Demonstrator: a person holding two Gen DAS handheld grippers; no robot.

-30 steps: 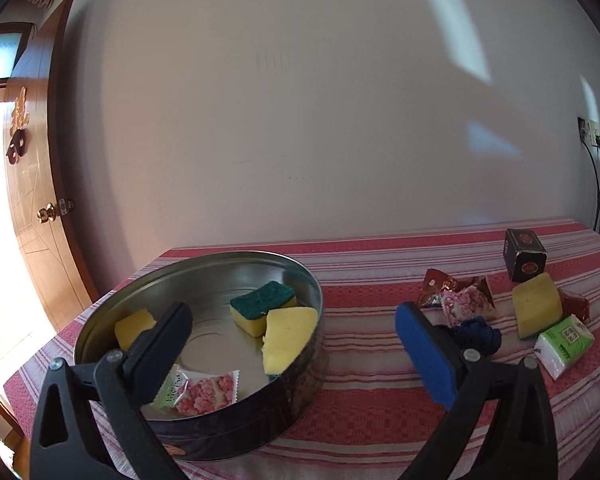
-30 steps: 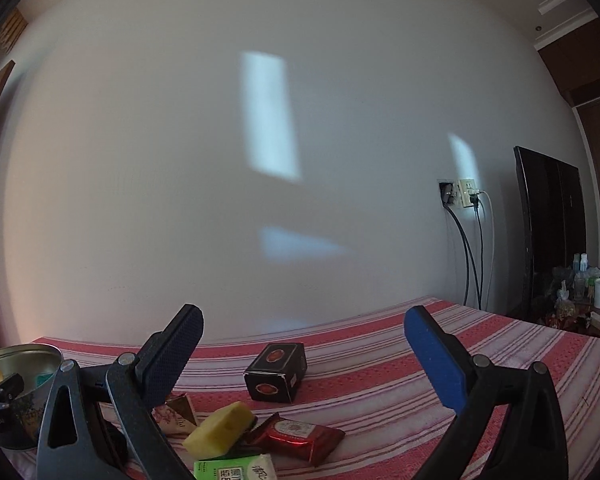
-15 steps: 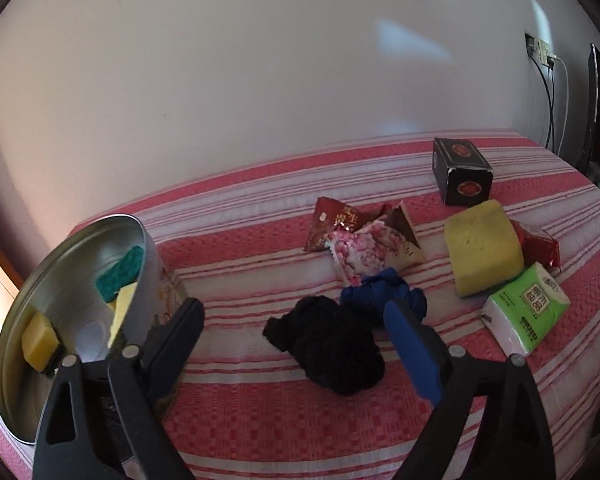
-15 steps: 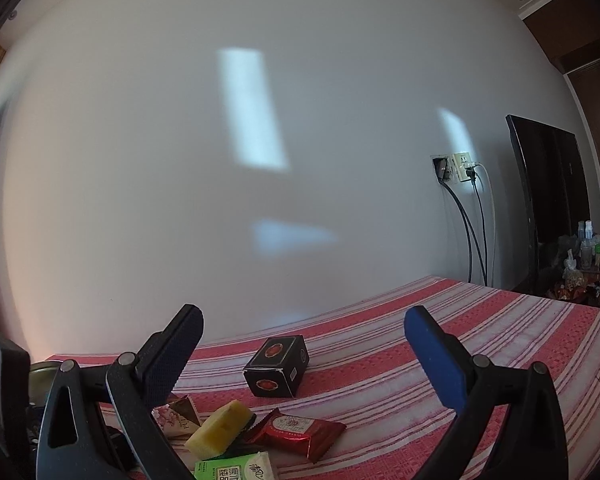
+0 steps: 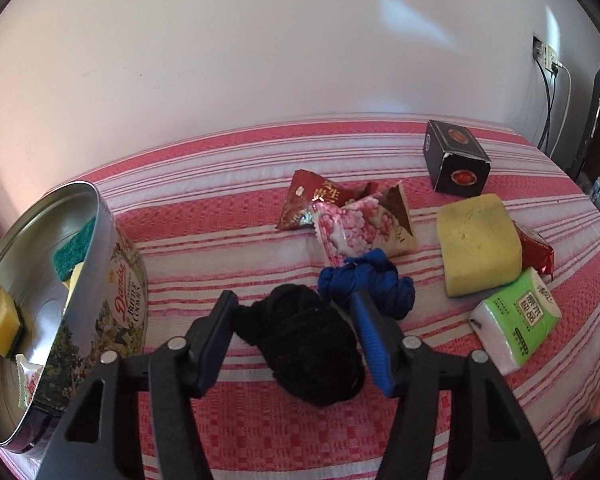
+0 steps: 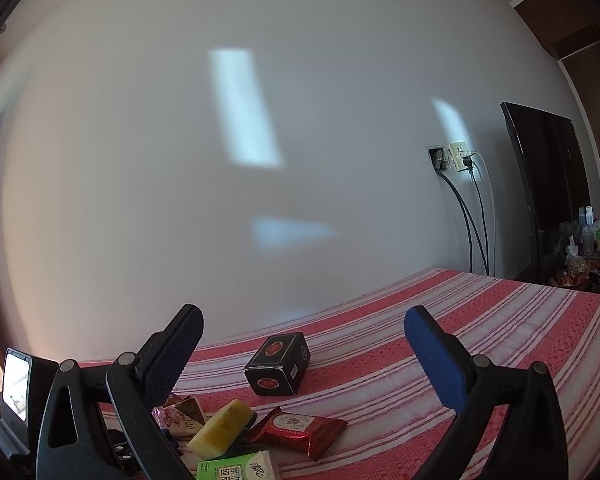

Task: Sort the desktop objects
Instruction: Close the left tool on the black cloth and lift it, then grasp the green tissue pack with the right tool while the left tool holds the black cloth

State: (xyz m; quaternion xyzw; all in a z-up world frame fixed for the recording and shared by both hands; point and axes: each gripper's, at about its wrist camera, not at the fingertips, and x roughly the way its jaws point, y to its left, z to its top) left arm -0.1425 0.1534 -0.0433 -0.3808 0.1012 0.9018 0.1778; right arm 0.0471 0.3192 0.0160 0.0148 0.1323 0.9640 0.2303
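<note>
Left wrist view: I am straddling the black cloth bundle (image 5: 300,344) with my half-open, empty left hand-held gripper (image 5: 296,320); I should squeeze its middle, avoiding the blue bundle (image 5: 366,286) at one o'clock.

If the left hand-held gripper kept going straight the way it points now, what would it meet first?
The black fabric bundle. It already sits between the open fingers of the left hand-held gripper, so going on would likely press into it, then the blue bundle just behind. Exact depth is unclear.

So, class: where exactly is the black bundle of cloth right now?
In the left wrist view, the black bundle of cloth lies on the striped tablecloth between the fingers of the open left tool, just in front of the blue bundle.
</note>
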